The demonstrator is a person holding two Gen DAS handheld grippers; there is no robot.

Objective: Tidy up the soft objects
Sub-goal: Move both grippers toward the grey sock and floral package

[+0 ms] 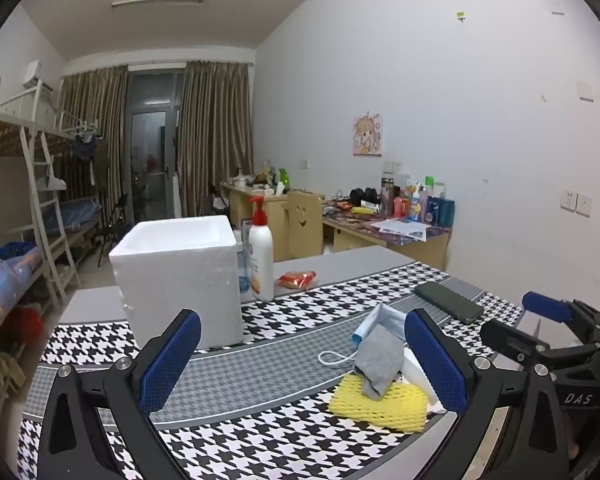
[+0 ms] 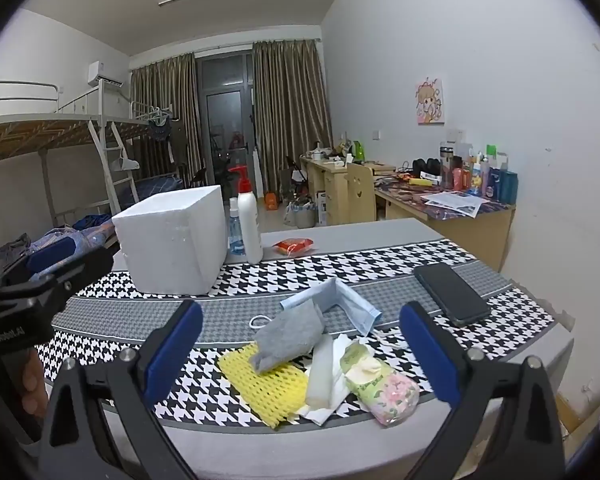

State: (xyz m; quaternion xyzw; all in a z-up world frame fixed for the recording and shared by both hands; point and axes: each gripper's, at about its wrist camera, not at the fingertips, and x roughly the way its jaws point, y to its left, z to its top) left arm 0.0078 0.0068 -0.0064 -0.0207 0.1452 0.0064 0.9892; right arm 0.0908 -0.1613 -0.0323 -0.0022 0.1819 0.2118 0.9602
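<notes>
Both jaws stand wide apart and empty: the left hand-held gripper [image 1: 302, 364] and the right hand-held gripper [image 2: 300, 364] hang just short of the soft pile near the front edge of the surface [image 2: 260, 292]. A grey cloth [image 2: 290, 334] drapes over a yellow foam net [image 2: 266, 390], beside a tissue pack [image 2: 380, 388] and a face mask [image 2: 340, 302]. The open white foam box [image 1: 180, 276] stands behind, likely their destination

Matt white foam box [image 2: 172, 240], glossy black phone [image 2: 452, 294], yellow foam netting [image 2: 268, 388].
</notes>
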